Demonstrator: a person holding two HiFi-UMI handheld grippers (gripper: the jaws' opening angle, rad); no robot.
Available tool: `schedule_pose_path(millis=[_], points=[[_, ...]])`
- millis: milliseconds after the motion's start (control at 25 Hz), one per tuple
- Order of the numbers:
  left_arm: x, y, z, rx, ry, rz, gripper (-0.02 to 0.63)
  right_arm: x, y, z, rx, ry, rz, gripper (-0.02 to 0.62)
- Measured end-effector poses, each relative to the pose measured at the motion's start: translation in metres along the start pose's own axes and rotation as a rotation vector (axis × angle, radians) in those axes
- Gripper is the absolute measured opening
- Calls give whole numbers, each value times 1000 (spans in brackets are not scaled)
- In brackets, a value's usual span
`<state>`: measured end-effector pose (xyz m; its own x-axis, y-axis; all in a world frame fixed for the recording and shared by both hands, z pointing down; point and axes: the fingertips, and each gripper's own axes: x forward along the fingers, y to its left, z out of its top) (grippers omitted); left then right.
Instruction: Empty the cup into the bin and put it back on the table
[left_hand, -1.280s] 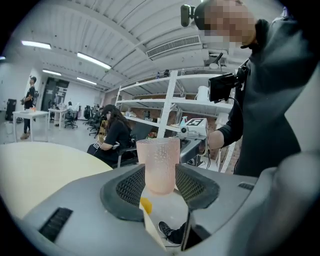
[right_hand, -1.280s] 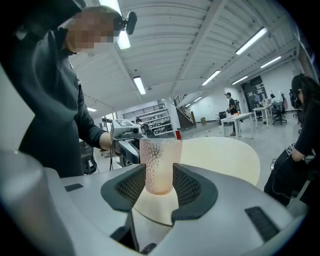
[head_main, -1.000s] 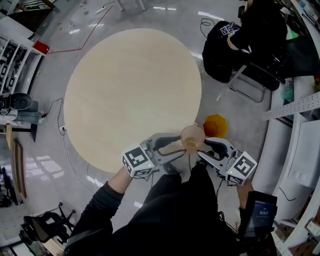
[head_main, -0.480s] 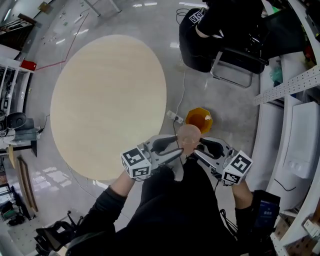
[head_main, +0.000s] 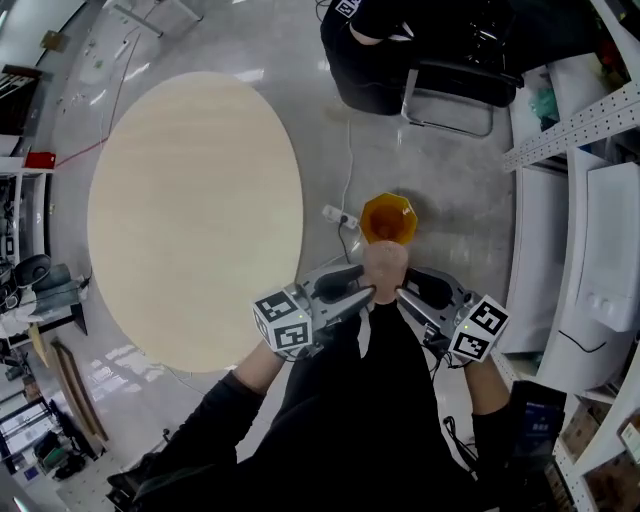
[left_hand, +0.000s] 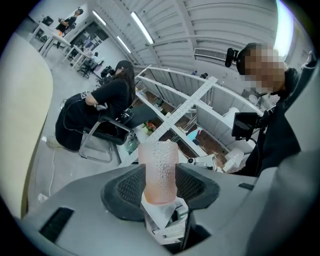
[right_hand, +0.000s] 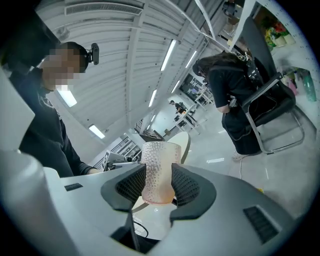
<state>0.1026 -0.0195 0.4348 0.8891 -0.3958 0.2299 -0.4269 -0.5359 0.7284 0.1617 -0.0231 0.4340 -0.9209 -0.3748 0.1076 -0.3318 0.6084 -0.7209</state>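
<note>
While the left tool (head_main: 366, 292) and the right tool (head_main: 402, 292) meet from opposite sides, both grip one pale pink, pebbled cup (head_main: 385, 266). Each tool's own view shows its two ribbed pads closed only as far as the cup's width and pressed flat against the cup's wall, with the cup's upper part standing clear above the jaws. From the head view the cup is off the surface (head_main: 190, 210), held in the air beyond its right edge and directly beside the near rim of the orange bin (head_main: 364, 218). Only a rounded end of the cup faces the head camera, and whether that end is the mouth or the base cannot be told. The bin stands on the grey floor (head_main: 440, 160), near the surface's right edge and just beside a white power strip (head_main: 335, 215) with its cable (head_main: 347, 160). Farther off, a person in black (head_main: 400, 40) sits on a chair (head_main: 450, 85).
</note>
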Motion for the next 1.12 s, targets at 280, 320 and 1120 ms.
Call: schedule_pose_path(millis=[280,320,1120], points=[[22,37,-25,-98,41,-11,193,1,-40,-23,73,-5,-74,164],[23,43,-29,-109,49,-12,195,2,-45,-28,86,-3,-82,164],[54,128,-95,-251,112,3,193,15,-130,-95,188,28,-156,164]])
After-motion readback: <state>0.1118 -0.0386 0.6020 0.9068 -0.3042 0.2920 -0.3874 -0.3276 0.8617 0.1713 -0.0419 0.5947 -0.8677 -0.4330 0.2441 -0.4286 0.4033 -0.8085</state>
